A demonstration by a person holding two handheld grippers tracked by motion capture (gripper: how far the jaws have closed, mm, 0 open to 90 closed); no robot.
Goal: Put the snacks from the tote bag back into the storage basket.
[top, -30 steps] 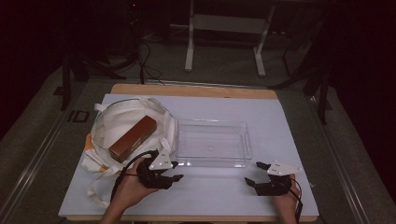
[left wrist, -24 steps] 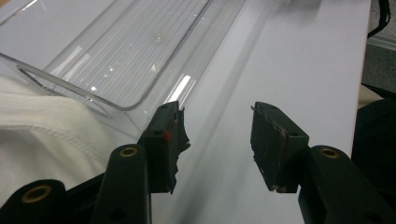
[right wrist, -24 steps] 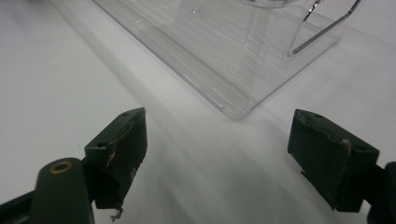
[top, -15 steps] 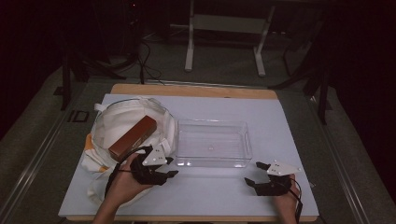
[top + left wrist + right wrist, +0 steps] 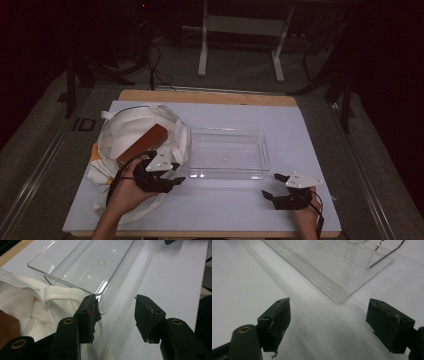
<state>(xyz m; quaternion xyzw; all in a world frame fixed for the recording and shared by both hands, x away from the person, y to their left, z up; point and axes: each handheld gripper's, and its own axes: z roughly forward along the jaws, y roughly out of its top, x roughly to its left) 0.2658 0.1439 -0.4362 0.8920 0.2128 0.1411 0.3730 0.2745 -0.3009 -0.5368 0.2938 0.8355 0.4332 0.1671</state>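
A white cloth bag (image 5: 127, 132) lies on the left of the table with a brown box (image 5: 141, 143) in its mouth. To its right stands a clear plastic tray (image 5: 227, 154), also seen in the left gripper view as a tray (image 5: 85, 267) and in the right gripper view as a tray (image 5: 332, 267). My left gripper (image 5: 175, 176) is open at the bag's near right edge, beside the tray's near left corner; its jaws straddle bare table, with the bag's cloth (image 5: 60, 297) just left of them. My right gripper (image 5: 272, 186) is open near the tray's near right corner, holding nothing.
The white table sheet (image 5: 225, 205) covers a wooden table (image 5: 210, 97). Beyond the table is dark floor with a white stand (image 5: 240, 35) and cables.
My left gripper has moved up and away from me, toward the bag's edge and the tray's near left corner. The right gripper has stayed put.
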